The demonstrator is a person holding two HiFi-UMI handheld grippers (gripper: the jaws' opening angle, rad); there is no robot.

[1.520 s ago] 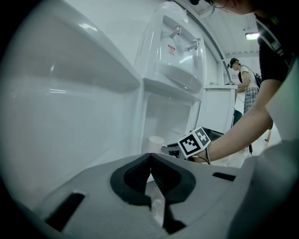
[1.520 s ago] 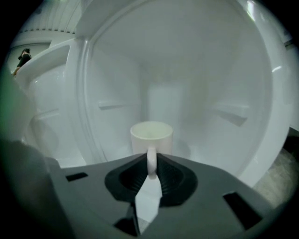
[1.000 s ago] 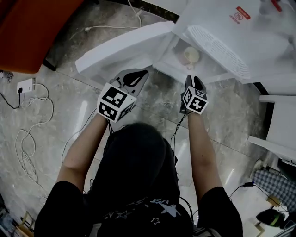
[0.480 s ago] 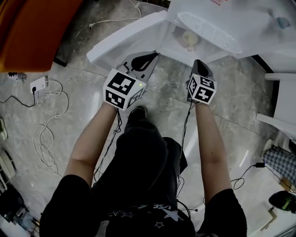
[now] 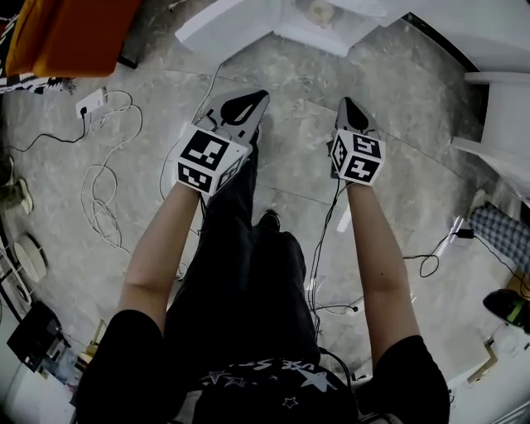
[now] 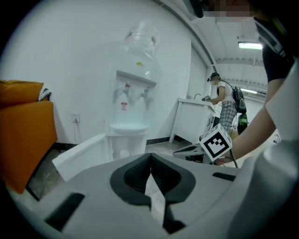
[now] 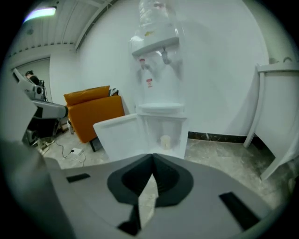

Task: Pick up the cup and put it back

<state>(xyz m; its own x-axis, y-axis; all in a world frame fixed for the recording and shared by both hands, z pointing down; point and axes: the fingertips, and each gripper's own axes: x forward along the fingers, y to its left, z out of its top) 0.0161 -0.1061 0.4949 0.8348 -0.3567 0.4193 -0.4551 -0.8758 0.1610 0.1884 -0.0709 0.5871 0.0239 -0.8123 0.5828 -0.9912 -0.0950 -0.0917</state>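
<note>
Cup (image 7: 165,141) is standing upright in the open bottom compartment of the water dispenser (image 7: 156,44), straight ahead of both tongs and well apart from them, and I can't spot anything else in there. Right tongs (image 7: 152,158) look slightly nearer and better lined up than the left tongs (image 6: 150,158). Both pairs are closed tight on nothing, so I'd guess it's already put back.

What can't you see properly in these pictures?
- Cup, right gripper view: too small and pale to tell whether anything is in it.
- Water dispenser, head view: the top edge cuts off all but its open bottom part.
- Red label, left gripper view: too small to read.
- Bottle on top, right gripper view: blurred and faint.
</note>
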